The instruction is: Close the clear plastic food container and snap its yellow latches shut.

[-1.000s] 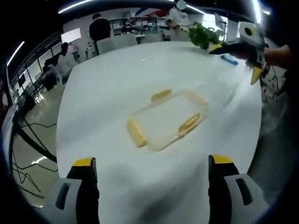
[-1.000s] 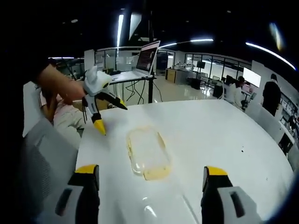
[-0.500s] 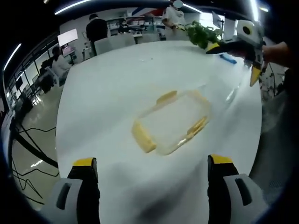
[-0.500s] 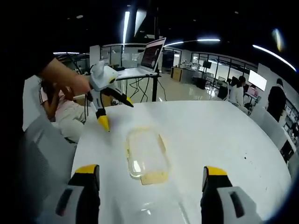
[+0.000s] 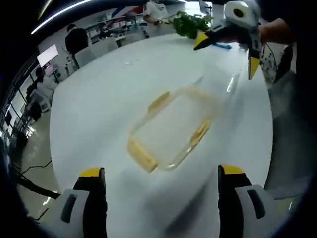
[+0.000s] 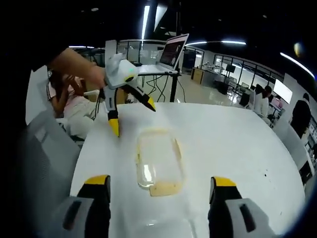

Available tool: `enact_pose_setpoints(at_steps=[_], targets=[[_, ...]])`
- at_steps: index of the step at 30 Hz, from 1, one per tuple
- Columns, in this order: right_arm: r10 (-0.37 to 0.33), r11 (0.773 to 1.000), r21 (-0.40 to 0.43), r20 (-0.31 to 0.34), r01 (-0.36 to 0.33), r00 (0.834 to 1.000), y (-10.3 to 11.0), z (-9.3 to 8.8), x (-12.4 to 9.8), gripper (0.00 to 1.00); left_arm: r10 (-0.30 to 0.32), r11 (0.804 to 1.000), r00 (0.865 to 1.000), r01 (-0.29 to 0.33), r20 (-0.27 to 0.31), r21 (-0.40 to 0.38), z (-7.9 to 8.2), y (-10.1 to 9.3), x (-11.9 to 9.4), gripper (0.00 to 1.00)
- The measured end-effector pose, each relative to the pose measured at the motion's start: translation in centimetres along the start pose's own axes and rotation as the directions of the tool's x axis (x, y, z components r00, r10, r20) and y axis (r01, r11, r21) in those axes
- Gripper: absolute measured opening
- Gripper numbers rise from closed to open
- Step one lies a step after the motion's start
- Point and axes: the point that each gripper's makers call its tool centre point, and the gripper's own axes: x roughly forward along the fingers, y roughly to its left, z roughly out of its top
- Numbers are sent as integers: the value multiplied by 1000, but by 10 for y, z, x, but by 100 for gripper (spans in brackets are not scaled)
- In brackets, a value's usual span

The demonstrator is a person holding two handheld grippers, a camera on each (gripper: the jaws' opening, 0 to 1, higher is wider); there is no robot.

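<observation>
Open office — ceiling strip lights (image 6: 147, 12)

clear container (image 5: 171, 130) with yellow latches (image 5: 141, 154) lies on white table (image 5: 99, 89); left gripper (image 5: 161, 191) gapes above.

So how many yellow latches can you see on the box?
3 in the left gripper view: one at the near end, one on the far side, one on the right side. A fourth may be hidden.

table (image 5: 99, 94) bare around container (image 5: 171, 129) | both claws hover apart above | plant (image 5: 189, 23) at far edge
</observation>
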Motion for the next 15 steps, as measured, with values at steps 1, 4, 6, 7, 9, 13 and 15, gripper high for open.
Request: enact_pose_setpoints(at_steps=[1, 4, 6, 7, 9, 13, 15], targets=[[2, 1000, -4, -2, -2, 1000, 0, 0, 1, 83, -11, 1000, 1000, 11, -6, 28, 0, 0, 1, 93], [1, 1000, -19, -25, -1, 1000, -3, -2, 6, 83, -20, 997, 1000, 21, -16, 72, 3, 2, 3, 90], [6, 1000, 2, -31, -6, 1000, -4, -4, 9, 84, -31, 997, 999, 32, -10, 77, 7, 4, 5, 90], [6, 1000, 4, -34, -6, 999, -5, -5, 10, 84, -37, 996, 999, 38, -10, 85, 8, 4, 5, 89], [8, 1000, -3, -62, -8, 998, -5, -12, 14, 83, -49, 990, 998, 52, -26, 132, 7, 6, 7, 87], [16, 1000, -16, -65, -17, 998, -5, -16, 20, 77, -61, 985, 996, 69, -58, 155, 4, 15, 11, 89], [21, 1000, -16, -69, -22, 997, -6, -17, 23, 77, -78, 978, 994, 91, -76, 186, 3, 15, 11, 90]])
